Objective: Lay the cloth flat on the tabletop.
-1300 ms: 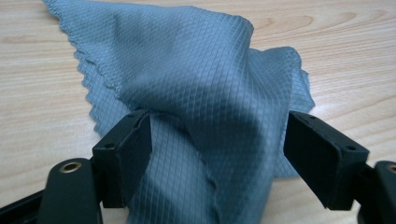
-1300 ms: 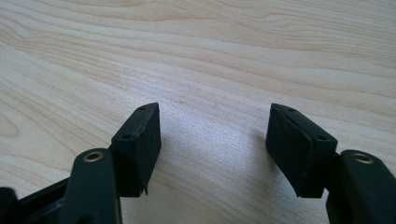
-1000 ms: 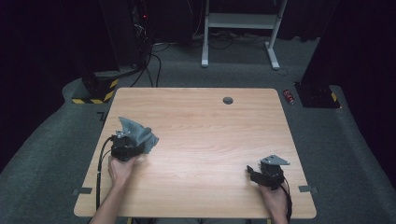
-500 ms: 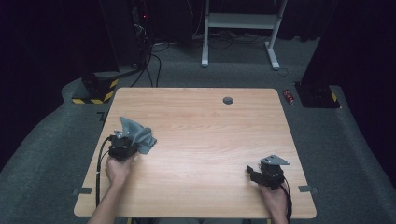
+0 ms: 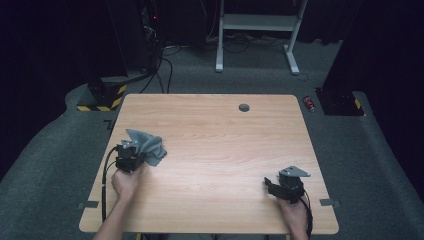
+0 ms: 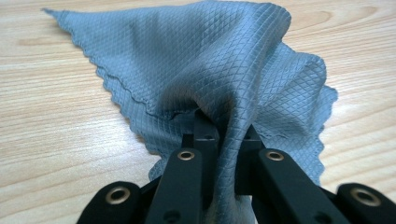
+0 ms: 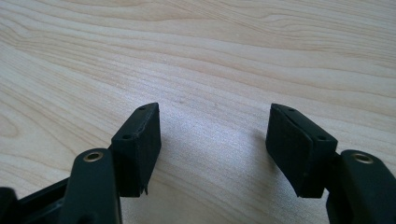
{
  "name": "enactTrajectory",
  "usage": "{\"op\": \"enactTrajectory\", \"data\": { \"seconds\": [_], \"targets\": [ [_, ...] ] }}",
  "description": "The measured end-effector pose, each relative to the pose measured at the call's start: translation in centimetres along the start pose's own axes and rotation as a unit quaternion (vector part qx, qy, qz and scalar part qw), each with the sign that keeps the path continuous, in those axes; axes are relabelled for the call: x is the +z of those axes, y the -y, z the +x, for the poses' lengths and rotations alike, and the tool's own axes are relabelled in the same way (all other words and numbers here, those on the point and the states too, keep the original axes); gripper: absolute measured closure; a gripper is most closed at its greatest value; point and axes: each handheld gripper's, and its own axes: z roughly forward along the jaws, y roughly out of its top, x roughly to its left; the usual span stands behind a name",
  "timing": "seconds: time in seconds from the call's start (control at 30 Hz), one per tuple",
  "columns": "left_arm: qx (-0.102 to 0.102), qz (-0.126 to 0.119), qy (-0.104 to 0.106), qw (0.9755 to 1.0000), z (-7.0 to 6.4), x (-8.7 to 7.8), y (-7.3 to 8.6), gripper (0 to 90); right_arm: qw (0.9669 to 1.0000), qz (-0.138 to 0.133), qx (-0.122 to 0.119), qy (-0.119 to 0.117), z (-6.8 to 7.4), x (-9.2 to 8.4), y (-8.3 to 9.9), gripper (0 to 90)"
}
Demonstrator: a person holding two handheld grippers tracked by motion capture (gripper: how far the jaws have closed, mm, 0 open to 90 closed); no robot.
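A grey-blue quilted cloth (image 5: 147, 146) lies bunched at the left side of the wooden table (image 5: 215, 135). My left gripper (image 5: 131, 156) sits at its near edge; its jaws have just been closing and now pinch a fold of the cloth (image 6: 219, 79) between the pads, as the left gripper view (image 6: 227, 135) shows. At the table's front right my right gripper (image 5: 272, 184) rests low over bare wood. In the right gripper view (image 7: 215, 137) its two black jaws stand wide apart with nothing between them.
A small dark round grommet (image 5: 244, 107) sits near the table's far edge. Beyond the table are a white desk frame (image 5: 257, 30), cables and a yellow-black striped base (image 5: 102, 100) on grey carpet. A red item (image 5: 310, 103) lies on the floor at the far right corner.
The left gripper's jaws have drawn together on the cloth, gathering it into a tighter bunch. Both hands stayed where they were.
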Motion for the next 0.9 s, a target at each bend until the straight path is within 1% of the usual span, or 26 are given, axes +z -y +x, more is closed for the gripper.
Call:
{"op": "enactTrajectory", "data": {
  "seconds": [0.1, 0.17, 0.23, 0.27, 0.4, 0.43, 0.47, 0.53, 0.63, 0.7, 0.87, 0.9],
  "targets": [
    [0.004, -0.003, 0.007, 1.0000, -0.3, -0.3, -0.1, 84.4, 1.0000, 0.000, 0.000, 0.000, 0.0, 0.0, 0.0, 35.4],
    [0.012, -0.003, 0.012, 0.9999, -0.7, -0.5, -0.2, 84.5, 1.0000, 0.000, 0.000, 0.000, 0.0, 0.0, 0.0, 35.4],
    [0.027, -0.008, 0.016, 0.9995, -1.2, -0.9, -0.7, 84.5, 1.0000, 0.000, -0.001, 0.000, 0.0, 0.0, 0.0, 35.4],
    [0.031, -0.011, 0.017, 0.9993, -1.4, -1.1, -0.9, 84.5, 1.0000, 0.000, 0.000, 0.000, 0.0, 0.0, 0.0, 35.4],
    [0.038, -0.020, 0.030, 0.9986, -2.2, -1.7, -1.5, 84.5, 1.0000, 0.000, 0.000, 0.000, 0.0, 0.0, 0.0, 35.4],
    [0.045, -0.022, 0.033, 0.9982, -2.5, -1.8, -1.7, 84.5, 1.0000, 0.000, -0.001, 0.000, 0.0, 0.0, 0.0, 35.4],
    [0.045, -0.023, 0.038, 0.9980, -2.8, -1.9, -1.7, 84.5, 1.0000, 0.000, 0.000, 0.000, 0.0, 0.0, 0.0, 35.4],
    [0.053, -0.025, 0.044, 0.9973, -3.1, -2.1, -1.9, 84.5, 1.0000, 0.000, 0.000, 0.000, 0.0, 0.0, 0.0, 35.4],
    [0.059, -0.031, 0.054, 0.9964, -3.7, -2.4, -2.2, 84.5, 1.0000, 0.000, 0.000, 0.000, 0.0, 0.0, 0.0, 35.4],
    [0.058, -0.036, 0.064, 0.9956, -4.1, -2.7, -2.4, 84.5, 1.0000, 0.000, 0.000, 0.000, 0.0, 0.0, 0.0, 35.4],
    [0.068, -0.044, 0.088, 0.9928, -5.4, -3.3, -2.9, 84.5, 1.0000, 0.000, 0.000, 0.000, 0.0, 0.0, 0.0, 35.4],
    [0.072, -0.044, 0.090, 0.9924, -5.6, -3.3, -3.0, 84.5, 1.0000, 0.000, 0.000, 0.000, 0.0, 0.0, 0.0, 35.4]
  ]
}}
